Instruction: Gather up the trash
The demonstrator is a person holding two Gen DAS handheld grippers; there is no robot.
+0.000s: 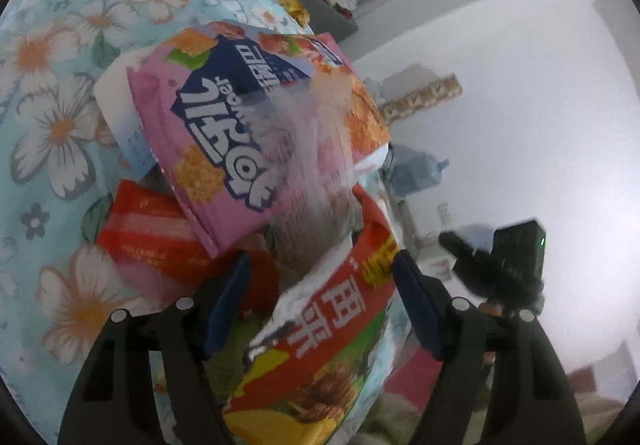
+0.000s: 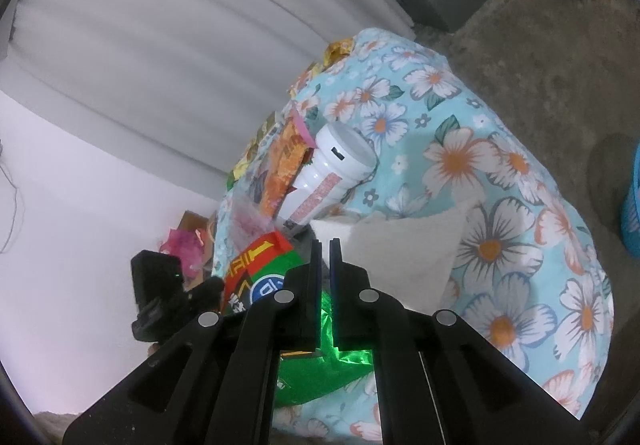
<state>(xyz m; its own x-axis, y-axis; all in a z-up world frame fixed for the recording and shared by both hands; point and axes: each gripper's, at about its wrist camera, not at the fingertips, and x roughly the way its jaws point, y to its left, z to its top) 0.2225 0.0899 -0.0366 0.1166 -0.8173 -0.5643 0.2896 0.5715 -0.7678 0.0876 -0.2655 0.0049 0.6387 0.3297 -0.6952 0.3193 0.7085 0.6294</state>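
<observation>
Bright wrappers on a flowered cloth

Cloth (image 1: 52,93): pale blue with white, orange-centred flowers. Packet (image 1: 240,133): pink with navy panel. Wrapper (image 1: 340,329): red, yellow, green. Cup (image 2: 332,173): white.

The right gripper (image 2: 325,245) has its jaws nearly together, tips just below a white plastic cup (image 2: 332,173) lying tilted on the floral tablecloth (image 2: 500,205). Left of the cup lie an orange snack wrapper (image 2: 282,169) and a red-and-green packet (image 2: 256,265); the left gripper (image 2: 168,293) is beyond these.

Pink wrapper (image 1: 240,133) partly motion-blurred
</observation>
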